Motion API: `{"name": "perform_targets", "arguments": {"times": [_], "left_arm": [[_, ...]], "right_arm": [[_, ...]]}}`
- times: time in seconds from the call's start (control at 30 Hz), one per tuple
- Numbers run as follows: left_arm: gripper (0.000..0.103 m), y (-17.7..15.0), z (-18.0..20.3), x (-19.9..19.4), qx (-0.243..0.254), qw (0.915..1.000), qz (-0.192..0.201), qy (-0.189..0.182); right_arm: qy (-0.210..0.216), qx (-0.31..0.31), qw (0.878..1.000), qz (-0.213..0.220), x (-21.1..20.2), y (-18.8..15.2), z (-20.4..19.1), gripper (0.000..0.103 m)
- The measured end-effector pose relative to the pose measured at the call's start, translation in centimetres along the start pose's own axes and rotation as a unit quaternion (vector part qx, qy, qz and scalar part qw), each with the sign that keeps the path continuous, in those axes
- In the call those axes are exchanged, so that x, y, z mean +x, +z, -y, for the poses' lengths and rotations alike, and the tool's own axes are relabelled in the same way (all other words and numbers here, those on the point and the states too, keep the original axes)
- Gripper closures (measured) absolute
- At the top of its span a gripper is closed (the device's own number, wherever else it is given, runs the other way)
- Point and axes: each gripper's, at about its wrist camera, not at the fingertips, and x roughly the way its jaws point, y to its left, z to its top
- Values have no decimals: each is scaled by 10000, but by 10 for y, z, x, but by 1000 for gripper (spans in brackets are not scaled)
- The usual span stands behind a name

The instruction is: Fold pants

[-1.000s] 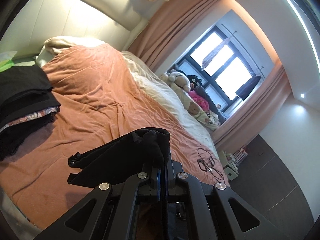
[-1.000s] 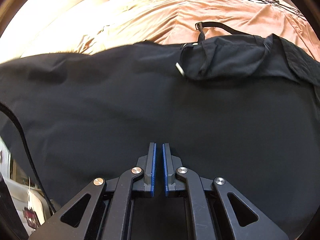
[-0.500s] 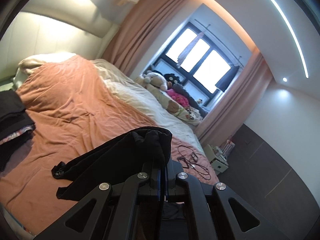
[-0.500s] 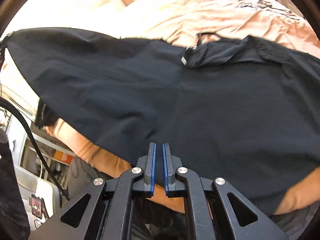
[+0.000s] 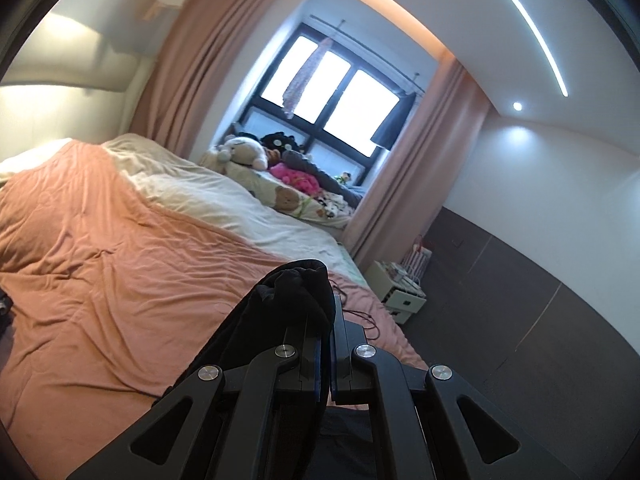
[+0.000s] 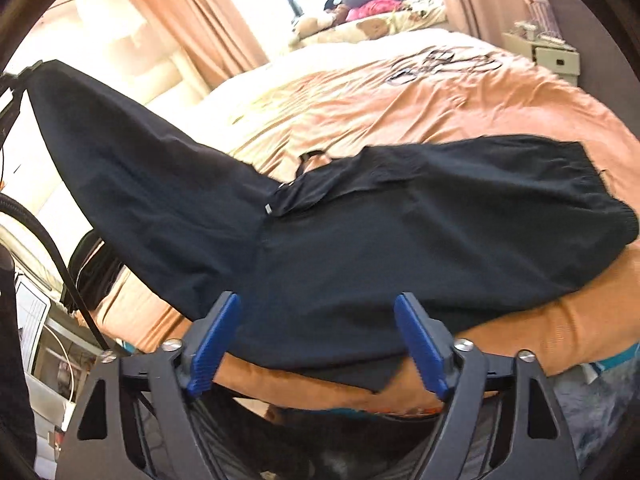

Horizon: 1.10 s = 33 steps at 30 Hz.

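Right wrist view: black, soft-fabric pants (image 6: 360, 240) lie spread across the near edge of the bed w/ the orange-and-cream quilt (image 6: 460, 100), elastic waistband at the right, one leg lifted up and away to the far left. The right gripper (image 6: 320, 340) is opening, blue pads wide apart; cloth lies beyond and between them but neither pad presses on it, so this end looks let go, prob. so it rests on the quilt as the fixed end of the fold.

Left wrist view: the left gripper (image 5: 326, 344) is clamped tight on a bunched wad of the same black fabric (image 5: 296, 292), held above the quilt, which is prob. why that leg hangs taut. Judging from this, the raised leg is meant to go over the flat part. Tangled dark cables (image 6: 440, 64) sit far right on the quilt, well apart from the pants.
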Motion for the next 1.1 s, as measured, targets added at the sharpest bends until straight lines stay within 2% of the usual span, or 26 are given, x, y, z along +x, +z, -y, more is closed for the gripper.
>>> {"name": "perform_targets", "arguments": {"times": [0.03,0.1,0.17,0.33,0.73,1.1], "left_arm": [[101,0,7,5,38,10000,-26,-28],[101,1,24,14,125,9999,-74,-63],[101,0,36,21,197,9997,-120,-89],[101,-8,60,43,287,9992,-252,-152],[101,-45,126,110,557,9949,-768,-337],[101,-104,180,184,695,9852,-1463,-560]], "right_arm": [[-25,-1,10000,38,-5,-2,4,18],[-140,40,9999,83,-15,-7,12,10],[-177,67,9997,131,-23,-11,18,8],[-202,282,9989,331,-45,-21,36,8],[-240,1027,9913,790,-89,-47,108,8],[-380,1593,9817,968,-115,-77,160,8]]}}
